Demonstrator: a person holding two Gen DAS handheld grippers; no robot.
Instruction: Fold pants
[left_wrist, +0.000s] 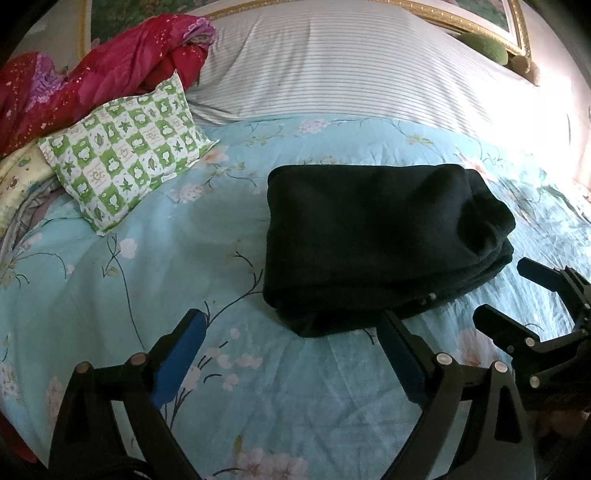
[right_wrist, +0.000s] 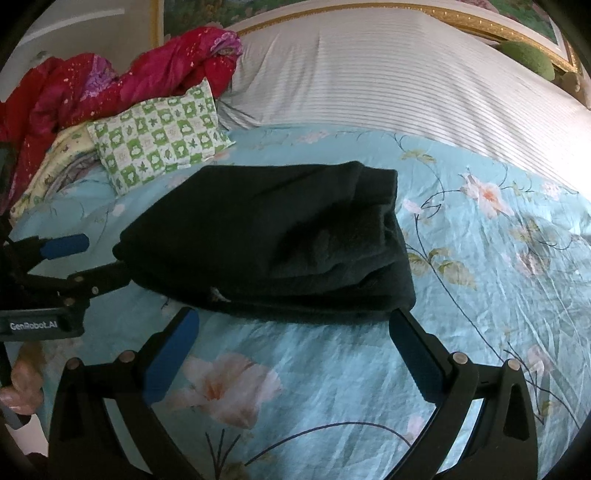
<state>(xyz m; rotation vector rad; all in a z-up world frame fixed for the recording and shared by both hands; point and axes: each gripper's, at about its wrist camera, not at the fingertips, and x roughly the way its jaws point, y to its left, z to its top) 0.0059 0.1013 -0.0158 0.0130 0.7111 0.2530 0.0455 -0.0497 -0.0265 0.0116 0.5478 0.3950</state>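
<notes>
Nearest in each wrist view are the tongs themselves. The left tongs (left_wrist: 288, 328) stand wide apart and hold nothing, hovering over the blue floral bedspread (left_wrist: 110, 295); their right finger (left_wrist: 397, 343) reaches just up to the near edge of the pants (left_wrist: 380, 236), though whether it touches the cloth cannot be told. The right tongs (right_wrist: 291, 328) are likewise spread wide and empty, their tips just short of the same near edge.

The pants, black and thick, lie on the bed just beyond both pairs, already doubled into a compact stack of several layers. Judged from this, the folding looks nearly or fully done, and what remains is at most a tidying or a last fold.

The relation that matters: the bundle lies ahead of both tongs, its long axis running left to right across them, with the thicker, rounded end on the right and a flatter corner at the near left. From the left tongs it sits ahead and slightly right; the right tongs face its near edge squarely. Neither is clearly the nearer.

Farther left lies a green-and-white checked pillow (left_wrist: 125, 147), well apart from the pants, with a red quilt (left_wrist: 92, 74) heaped behind it. Farthest back, a striped white sheet (left_wrist: 351, 62) covers the head of the bed.
</notes>
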